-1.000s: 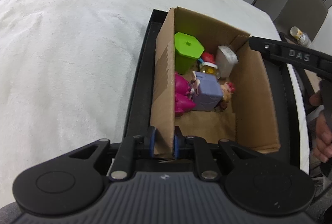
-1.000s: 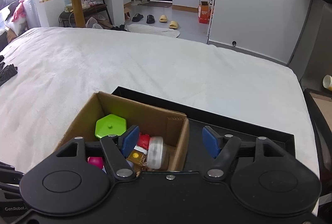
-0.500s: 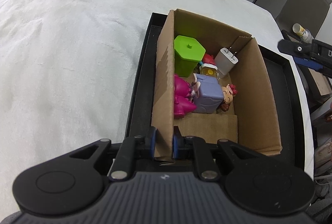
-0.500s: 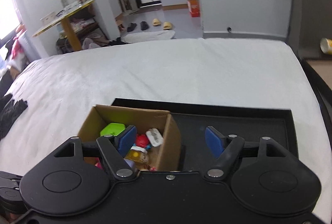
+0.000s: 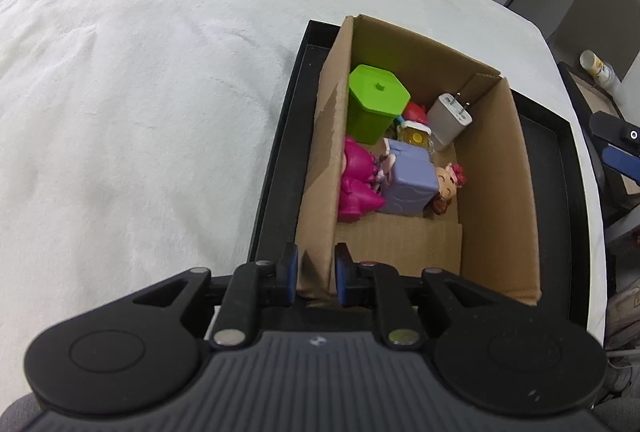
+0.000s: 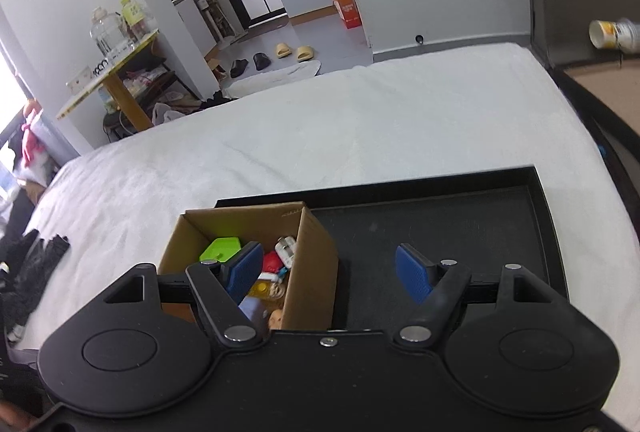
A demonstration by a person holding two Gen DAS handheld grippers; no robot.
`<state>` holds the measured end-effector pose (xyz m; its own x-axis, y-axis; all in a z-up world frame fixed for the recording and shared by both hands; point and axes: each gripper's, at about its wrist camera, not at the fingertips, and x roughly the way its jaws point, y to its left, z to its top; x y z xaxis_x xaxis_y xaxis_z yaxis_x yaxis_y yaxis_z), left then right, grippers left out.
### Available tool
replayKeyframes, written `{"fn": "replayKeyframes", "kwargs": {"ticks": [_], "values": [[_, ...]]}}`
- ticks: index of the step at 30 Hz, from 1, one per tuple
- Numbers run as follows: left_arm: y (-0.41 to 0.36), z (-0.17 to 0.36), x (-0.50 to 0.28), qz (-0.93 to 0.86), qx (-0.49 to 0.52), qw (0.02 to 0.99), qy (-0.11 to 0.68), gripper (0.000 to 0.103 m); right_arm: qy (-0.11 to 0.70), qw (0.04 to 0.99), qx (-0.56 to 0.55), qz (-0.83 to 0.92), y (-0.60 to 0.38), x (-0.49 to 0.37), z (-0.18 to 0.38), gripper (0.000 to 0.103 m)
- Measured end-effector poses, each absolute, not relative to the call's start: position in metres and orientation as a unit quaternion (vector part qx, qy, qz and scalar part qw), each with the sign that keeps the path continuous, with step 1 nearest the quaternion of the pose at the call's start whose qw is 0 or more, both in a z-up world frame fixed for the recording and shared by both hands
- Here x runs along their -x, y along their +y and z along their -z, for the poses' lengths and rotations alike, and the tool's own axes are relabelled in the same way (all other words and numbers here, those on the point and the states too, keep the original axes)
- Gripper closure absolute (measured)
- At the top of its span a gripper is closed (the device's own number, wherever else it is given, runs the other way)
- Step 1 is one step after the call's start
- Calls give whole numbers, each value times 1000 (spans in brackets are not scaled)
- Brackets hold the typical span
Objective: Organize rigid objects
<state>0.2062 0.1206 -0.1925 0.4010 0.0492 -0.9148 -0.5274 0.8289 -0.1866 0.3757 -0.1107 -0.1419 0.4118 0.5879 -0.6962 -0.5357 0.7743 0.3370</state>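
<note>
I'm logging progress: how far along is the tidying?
Looks nearly done. The toys, green pot and charger all lie in the box, and the tray beside it is bare. In hand: the left gripper is clamped on the box's near wall; the right gripper is open, holding nothing. No loose items show on the bed.

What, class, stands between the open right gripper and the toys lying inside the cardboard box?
Nothing visible blocks it from above: the cardboard box has an open top, and the right gripper is open with nothing in it. Only the box's near side wall lies between its fingers. The left gripper is clamped on the box's wall at a corner.
</note>
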Motion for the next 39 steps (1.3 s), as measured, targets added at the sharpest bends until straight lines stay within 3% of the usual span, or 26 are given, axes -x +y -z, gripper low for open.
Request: {"fn": "replayKeyframes", "kwargs": {"ticks": [3, 8, 16, 19, 39], "values": [[120, 184, -202, -183, 226, 807, 514, 79, 431, 836, -35, -337, -117, -366, 138, 29], [121, 167, -189, -180, 233, 811, 506, 61, 430, 836, -33, -338, -127, -349, 128, 14], [114, 136, -170, -164, 226, 827, 488, 38, 426, 844, -43, -321, -136, -319, 106, 0], [109, 124, -162, -159, 221, 834, 479, 29, 428, 846, -46, -313, -140, -307, 100, 0], [86, 58, -104, -141, 209, 872, 420, 12, 383, 874, -84, -286, -186, -247, 45, 0]]}}
